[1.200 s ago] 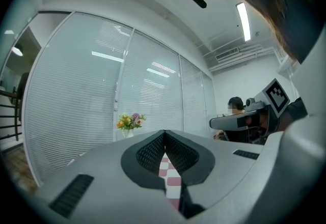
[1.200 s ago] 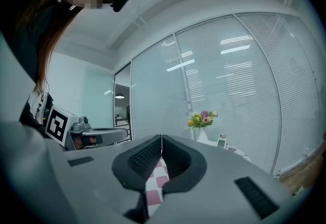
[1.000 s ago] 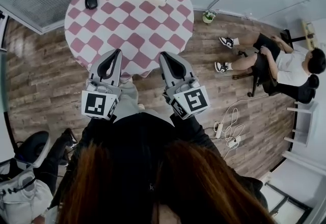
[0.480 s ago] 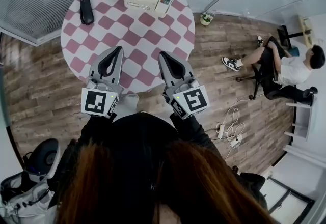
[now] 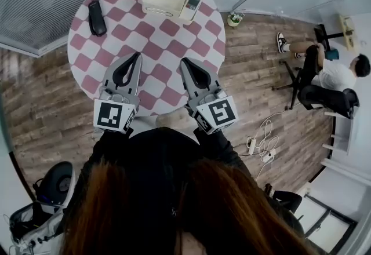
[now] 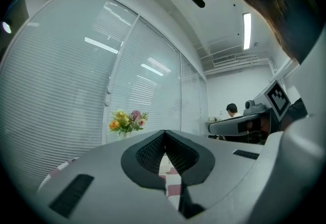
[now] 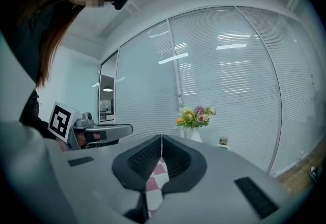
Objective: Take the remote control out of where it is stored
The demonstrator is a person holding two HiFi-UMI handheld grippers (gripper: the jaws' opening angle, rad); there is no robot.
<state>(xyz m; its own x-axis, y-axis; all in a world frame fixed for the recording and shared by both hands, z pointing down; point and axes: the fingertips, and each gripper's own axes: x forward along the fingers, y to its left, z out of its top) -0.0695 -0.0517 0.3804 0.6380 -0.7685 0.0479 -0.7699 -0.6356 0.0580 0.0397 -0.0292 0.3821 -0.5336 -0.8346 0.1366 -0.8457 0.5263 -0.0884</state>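
white remote control [image 5: 191,6] on the far side of the round checked table [image 5: 168,45], both claws clenched and empty

its long axis runs from the table's middle towards its far rim, screen end farther. the left gripper [image 5: 134,57] and right gripper [image 5: 184,62] reach further over the table's near edge than a second ago.

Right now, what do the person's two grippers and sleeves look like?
The left gripper and right gripper match: light grey shells tapering to a point, with black ribbed pads lining a teardrop-shaped opening. Each carries a white cube printed with black square markers. No cables show on them. The sleeves are black.
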